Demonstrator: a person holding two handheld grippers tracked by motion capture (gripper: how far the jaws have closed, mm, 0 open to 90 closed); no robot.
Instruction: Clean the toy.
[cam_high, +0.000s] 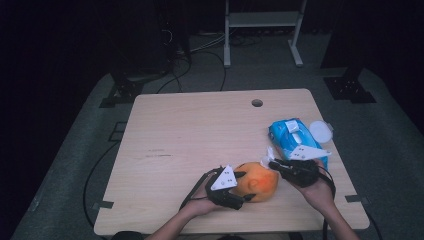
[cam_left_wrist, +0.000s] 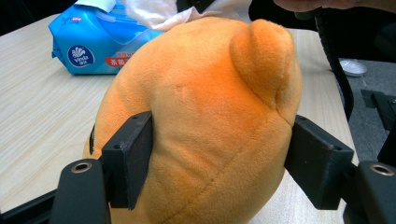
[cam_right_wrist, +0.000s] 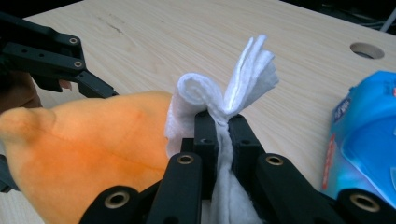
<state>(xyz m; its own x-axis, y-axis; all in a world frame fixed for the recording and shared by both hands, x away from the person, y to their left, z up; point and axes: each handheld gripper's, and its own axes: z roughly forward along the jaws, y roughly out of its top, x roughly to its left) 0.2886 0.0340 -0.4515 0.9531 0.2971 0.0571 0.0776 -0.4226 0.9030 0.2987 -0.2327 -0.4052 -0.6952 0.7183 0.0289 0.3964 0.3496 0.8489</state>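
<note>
Already clamped orange plush toy in left gripper fingers near desk front edge; pinched white wet wipe tight in right gripper against toy. Risked wipe slipping out, or toy twisting free under rubbing.

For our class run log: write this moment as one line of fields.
left hand-held gripper: shut on round orange plush toy | right hand-held gripper: shut on folded white wet wipe | wipe at toy | blue wipes pack: on table
</note>
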